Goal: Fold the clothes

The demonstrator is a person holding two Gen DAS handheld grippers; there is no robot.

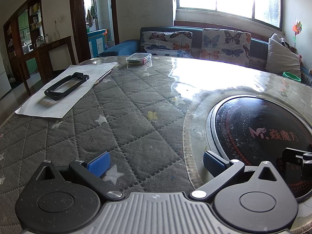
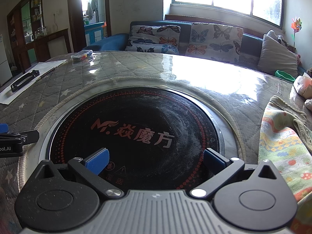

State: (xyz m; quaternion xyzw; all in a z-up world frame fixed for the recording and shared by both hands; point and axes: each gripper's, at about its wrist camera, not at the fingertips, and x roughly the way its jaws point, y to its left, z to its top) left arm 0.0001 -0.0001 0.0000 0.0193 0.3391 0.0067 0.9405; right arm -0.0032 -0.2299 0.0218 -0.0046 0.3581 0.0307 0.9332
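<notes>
A small patterned garment (image 2: 280, 142), pale green and yellow with an olive edge, lies crumpled on the table at the right of the right wrist view. My right gripper (image 2: 155, 160) is open and empty, low over the round black cooktop (image 2: 136, 124), to the left of the garment. My left gripper (image 1: 156, 162) is open and empty over the grey quilted table cover (image 1: 117, 117), left of the cooktop (image 1: 259, 130). The garment is out of the left wrist view. The left gripper's side shows at the left edge of the right wrist view (image 2: 13, 138).
A white sheet (image 1: 64, 89) with a black frame (image 1: 66, 85) lies at the table's left. A clear plastic box (image 1: 138, 58) stands at the far edge. A plastic bag (image 2: 302, 85) sits at the far right. A sofa with butterfly cushions (image 1: 195, 42) stands behind the table.
</notes>
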